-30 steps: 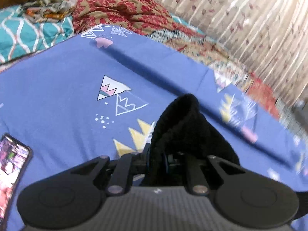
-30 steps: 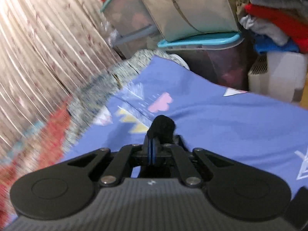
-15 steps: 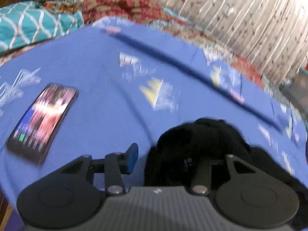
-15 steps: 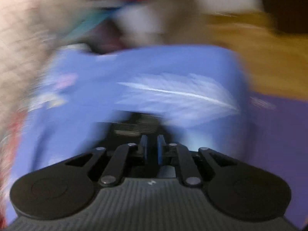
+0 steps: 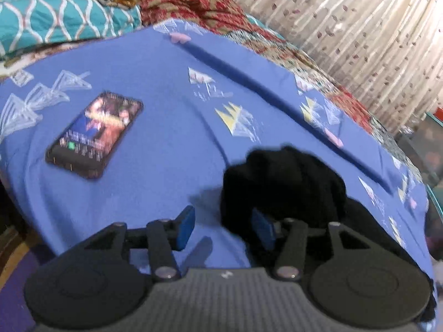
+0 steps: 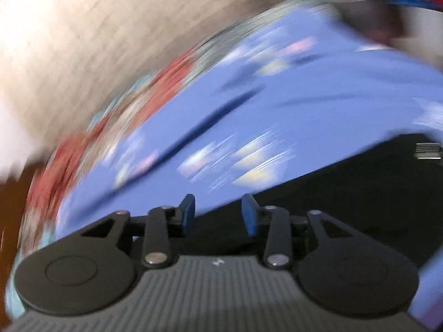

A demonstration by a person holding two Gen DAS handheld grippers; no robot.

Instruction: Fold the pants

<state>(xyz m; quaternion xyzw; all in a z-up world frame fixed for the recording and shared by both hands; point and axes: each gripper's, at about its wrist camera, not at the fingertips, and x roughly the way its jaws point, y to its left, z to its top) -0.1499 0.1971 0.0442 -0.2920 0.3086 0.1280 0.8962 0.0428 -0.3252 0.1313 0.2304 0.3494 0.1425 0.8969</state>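
Two grippers are showing, one in each of your hands, and both are standing partly open with nothing pinched between their blue pads. Your left gripper [image 5: 225,228] has just been opening its jaws; the black pants [image 5: 285,185] are lying bunched on the blue bedsheet [image 5: 155,166], bulging into the gap and lying against the right-hand pad [image 5: 261,229], while the left-hand pad is standing clear of the cloth over bare sheet. Your right gripper [image 6: 218,214] has likewise just been opening, and in its heavily smeared view the pants [image 6: 346,193] are spreading as a flat dark sheet beneath and to the right of the fingers, not squeezed by them. One small white striped mark [image 6: 427,150] is sitting on that black cloth near the frame's right edge; you cannot read it as writing. One phone [image 5: 95,135] is lying face up on the sheet, well to the left of the pants, its screen lit, with text too blurred to make out. One teal patterned pillow [image 5: 55,19] and one red patterned blanket [image 5: 199,2] are lying at the far end, and pale curtains [image 5: 360,27] are hanging behind.
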